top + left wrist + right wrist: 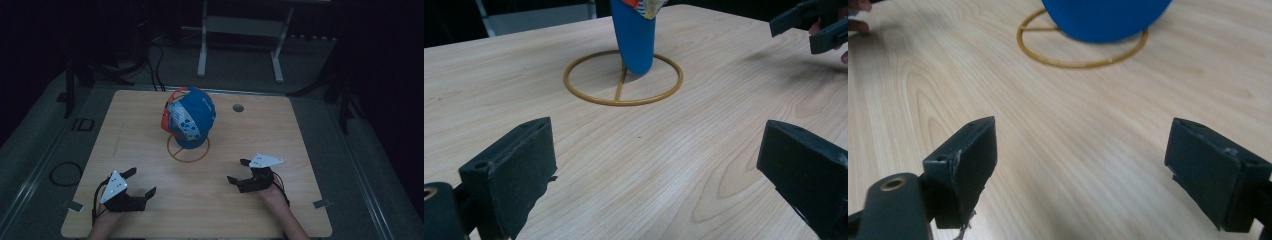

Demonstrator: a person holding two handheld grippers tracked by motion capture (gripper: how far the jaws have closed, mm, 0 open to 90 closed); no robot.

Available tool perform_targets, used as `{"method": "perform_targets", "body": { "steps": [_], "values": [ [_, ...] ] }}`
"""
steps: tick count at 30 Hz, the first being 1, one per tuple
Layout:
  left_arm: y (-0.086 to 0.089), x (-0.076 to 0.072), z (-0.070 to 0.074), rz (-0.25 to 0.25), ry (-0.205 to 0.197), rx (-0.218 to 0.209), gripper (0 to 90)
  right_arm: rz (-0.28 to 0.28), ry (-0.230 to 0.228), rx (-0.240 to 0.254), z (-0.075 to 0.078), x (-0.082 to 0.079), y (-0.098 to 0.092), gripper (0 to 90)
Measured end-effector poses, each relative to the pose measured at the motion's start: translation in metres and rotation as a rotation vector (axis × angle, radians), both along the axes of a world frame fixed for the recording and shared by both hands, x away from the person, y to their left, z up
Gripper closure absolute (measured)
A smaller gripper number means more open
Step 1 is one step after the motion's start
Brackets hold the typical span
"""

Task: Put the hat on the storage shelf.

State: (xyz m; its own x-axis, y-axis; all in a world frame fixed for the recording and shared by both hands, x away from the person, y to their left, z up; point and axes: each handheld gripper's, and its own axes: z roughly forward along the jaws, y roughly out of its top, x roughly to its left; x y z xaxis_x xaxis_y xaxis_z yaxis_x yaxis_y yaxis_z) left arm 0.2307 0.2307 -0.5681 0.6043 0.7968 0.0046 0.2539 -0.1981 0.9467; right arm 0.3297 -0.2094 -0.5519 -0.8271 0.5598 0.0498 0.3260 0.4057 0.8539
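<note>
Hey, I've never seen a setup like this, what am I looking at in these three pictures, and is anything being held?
A person sits at a wooden table and holds a hand tool with two black jaws in each hand. The high view looks down from above: the left gripper is near the bottom left, the right gripper toward the right. The other two pictures come from small cameras riding on each tool, looking along its own jaws. In the middle of the table a blue cap with white and orange parts hangs on a stand whose yellow ring base rests on the wood. Both tools have their jaws spread wide, apart from the cap, and hold nothing.
</note>
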Motion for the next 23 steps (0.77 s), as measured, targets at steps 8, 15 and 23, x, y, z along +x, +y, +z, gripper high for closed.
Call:
{"method": "perform_targets", "body": {
  "steps": [8, 15, 23],
  "values": [
    [0.000, 0.000, -0.001, 0.003, 0.004, 0.008, 2.8, -0.026, 0.020, -0.012, -0.006, -0.002, -0.017, 13.5],
    [0.000, 0.000, -0.001, 0.010, -0.003, 0.019, 2.8, -0.046, 0.019, -0.035, -0.011, 0.002, -0.027, 13.5],
    [-0.001, -0.001, -0.002, 0.007, -0.001, 0.026, 2.8, -0.057, 0.022, -0.041, -0.013, 0.003, -0.030, 13.6]
  ]
}}
